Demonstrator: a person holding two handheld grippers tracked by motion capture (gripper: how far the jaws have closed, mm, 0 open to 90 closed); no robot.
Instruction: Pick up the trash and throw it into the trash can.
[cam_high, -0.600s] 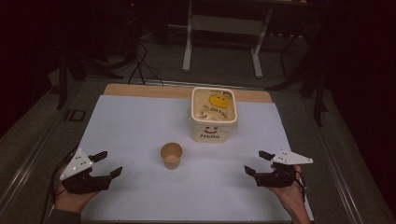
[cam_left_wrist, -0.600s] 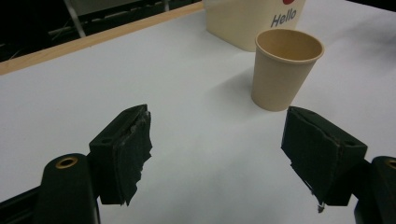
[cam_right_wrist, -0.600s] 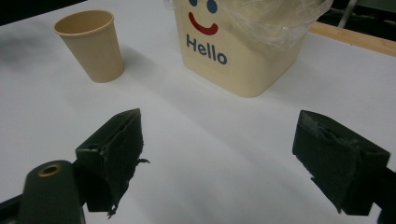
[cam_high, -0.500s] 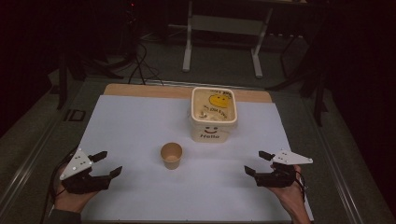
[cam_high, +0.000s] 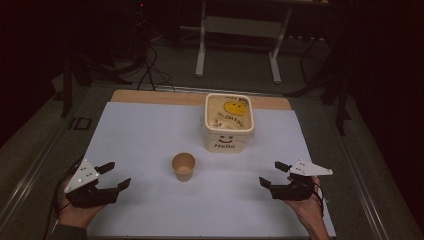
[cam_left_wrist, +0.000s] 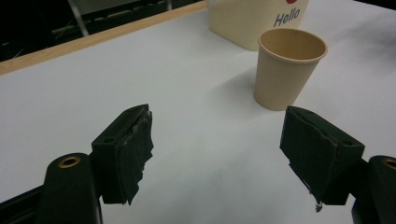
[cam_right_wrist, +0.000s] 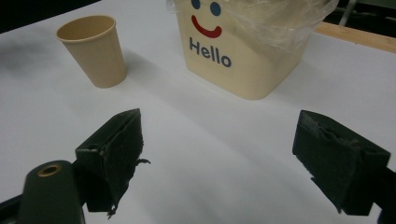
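Note:
A tan paper cup (cam_high: 183, 166) stands upright and empty in the middle of the white table sheet (cam_high: 145, 135); it also appears ahead in the left gripper view (cam_left_wrist: 288, 67) and the right gripper view (cam_right_wrist: 94, 49). Behind it sits a cream tub (cam_high: 228, 122) lined with clear plastic, marked with a smiley and "Hello" (cam_right_wrist: 243, 46). My left gripper (cam_high: 114, 176) rests near the front left, open, nothing between its jaws (cam_left_wrist: 224, 154). My right gripper (cam_high: 272, 173) rests near the front right, also open and empty (cam_right_wrist: 224, 158).
A wooden strip (cam_high: 150, 96) borders the table's far edge. Beyond it are a white stand's legs (cam_high: 202, 45) and cables (cam_high: 150, 70) on a dark floor. A hand holds each gripper at the front edge.

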